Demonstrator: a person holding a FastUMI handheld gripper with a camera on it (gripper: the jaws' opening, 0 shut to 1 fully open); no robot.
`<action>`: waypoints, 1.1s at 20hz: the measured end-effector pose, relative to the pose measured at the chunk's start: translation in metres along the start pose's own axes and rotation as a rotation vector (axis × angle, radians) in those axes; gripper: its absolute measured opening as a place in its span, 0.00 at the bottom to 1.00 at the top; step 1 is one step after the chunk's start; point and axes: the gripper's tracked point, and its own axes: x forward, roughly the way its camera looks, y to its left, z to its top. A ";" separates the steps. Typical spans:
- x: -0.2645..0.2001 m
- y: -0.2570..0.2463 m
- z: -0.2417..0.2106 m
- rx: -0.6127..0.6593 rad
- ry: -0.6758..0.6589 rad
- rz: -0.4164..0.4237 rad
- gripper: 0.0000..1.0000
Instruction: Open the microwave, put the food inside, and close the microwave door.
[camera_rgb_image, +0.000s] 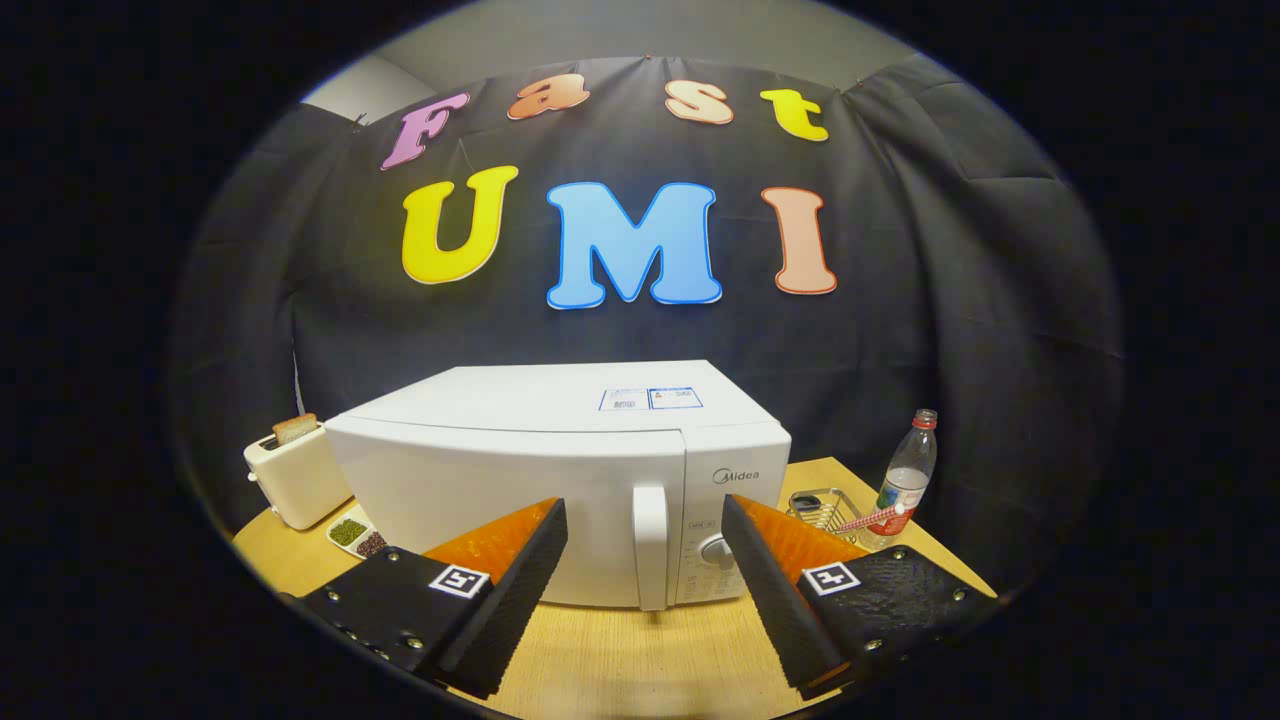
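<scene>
A white microwave (520, 470) stands on the wooden table (620, 660), its door shut. The door's vertical white handle (650, 545) sits just ahead of my fingers, roughly between them, with the control panel and knob (716, 549) to its right. My gripper (645, 520) is open, its two fingers spread wide with nothing between them, a short way in front of the microwave's front face. To the left of the microwave lies a small white dish of green and dark food (356, 534).
A cream toaster (297, 475) with a slice of bread in it stands left of the microwave. Right of it are a small wire basket (822, 507), a striped straw-like stick and a plastic water bottle (908, 478) with a red cap.
</scene>
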 end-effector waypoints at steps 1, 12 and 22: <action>0.005 0.000 -0.004 -0.003 0.010 0.002 0.98; 0.051 -0.008 -0.055 0.012 0.147 -0.022 0.80; 0.057 -0.001 -0.053 -0.036 0.133 -0.030 0.19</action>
